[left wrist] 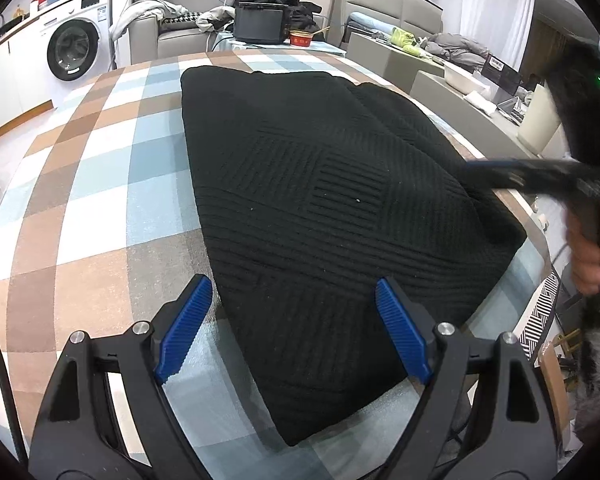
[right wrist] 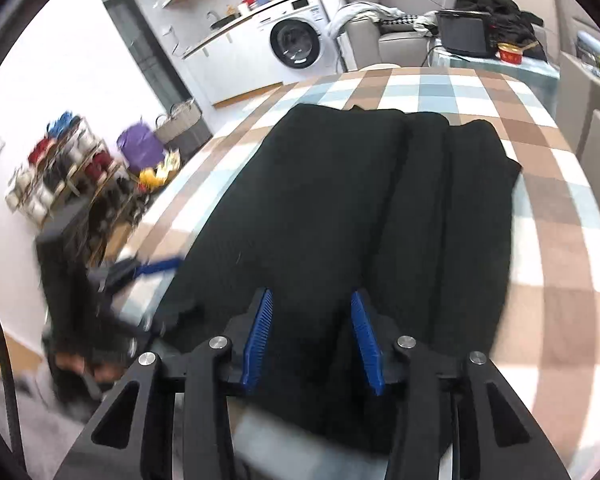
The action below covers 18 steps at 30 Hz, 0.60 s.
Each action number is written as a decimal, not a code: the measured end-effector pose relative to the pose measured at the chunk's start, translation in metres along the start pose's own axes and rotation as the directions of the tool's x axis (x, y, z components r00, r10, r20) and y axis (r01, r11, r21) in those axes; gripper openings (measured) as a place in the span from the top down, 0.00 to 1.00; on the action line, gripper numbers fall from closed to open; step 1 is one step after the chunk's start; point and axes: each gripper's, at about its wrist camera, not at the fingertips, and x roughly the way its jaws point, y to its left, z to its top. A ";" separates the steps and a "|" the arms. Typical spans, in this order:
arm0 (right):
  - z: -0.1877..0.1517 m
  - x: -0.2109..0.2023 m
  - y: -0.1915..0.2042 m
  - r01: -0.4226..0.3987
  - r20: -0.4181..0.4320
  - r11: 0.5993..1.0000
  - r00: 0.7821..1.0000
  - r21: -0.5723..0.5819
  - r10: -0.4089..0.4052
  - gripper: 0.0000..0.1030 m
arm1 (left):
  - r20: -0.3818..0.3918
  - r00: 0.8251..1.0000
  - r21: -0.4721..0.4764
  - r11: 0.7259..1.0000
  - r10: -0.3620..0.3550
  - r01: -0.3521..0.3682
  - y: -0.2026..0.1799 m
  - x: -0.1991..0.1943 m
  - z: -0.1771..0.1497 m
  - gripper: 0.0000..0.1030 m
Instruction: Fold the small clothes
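Observation:
A black ribbed knit garment [left wrist: 320, 200] lies folded lengthwise on the checked tablecloth [left wrist: 100, 184]. My left gripper [left wrist: 292, 300] is open just above its near corner, its blue pads on either side of the edge. My right gripper [right wrist: 310, 312] is open over the near end of the same garment [right wrist: 340, 208], holding nothing. The right gripper also shows blurred at the garment's right edge in the left wrist view [left wrist: 500, 172]. The left gripper shows blurred at the table's left edge in the right wrist view [right wrist: 148, 270].
A washing machine [left wrist: 74, 50] stands behind the table at the left. A black case [left wrist: 260, 22] and a red bowl [left wrist: 300, 39] sit on a side table beyond the far edge. A shoe rack [right wrist: 60, 172] stands on the floor to the left.

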 end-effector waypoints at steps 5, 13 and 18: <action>0.026 0.026 0.003 0.058 0.028 0.998 0.998 -0.026 -0.057 0.94 | 0.004 1.000 0.006 1.000 0.010 -0.010 0.000 0.003 0.003 0.20; 0.007 0.024 0.002 0.208 -0.028 0.976 0.977 -0.066 -0.210 0.94 | -0.007 1.000 -0.034 0.999 0.017 -0.017 0.008 0.009 0.005 0.16; -0.012 -0.004 -0.013 0.049 -0.035 0.998 0.998 0.035 -0.047 0.78 | 0.002 0.999 -0.026 0.998 0.055 -0.055 0.009 0.004 0.005 0.16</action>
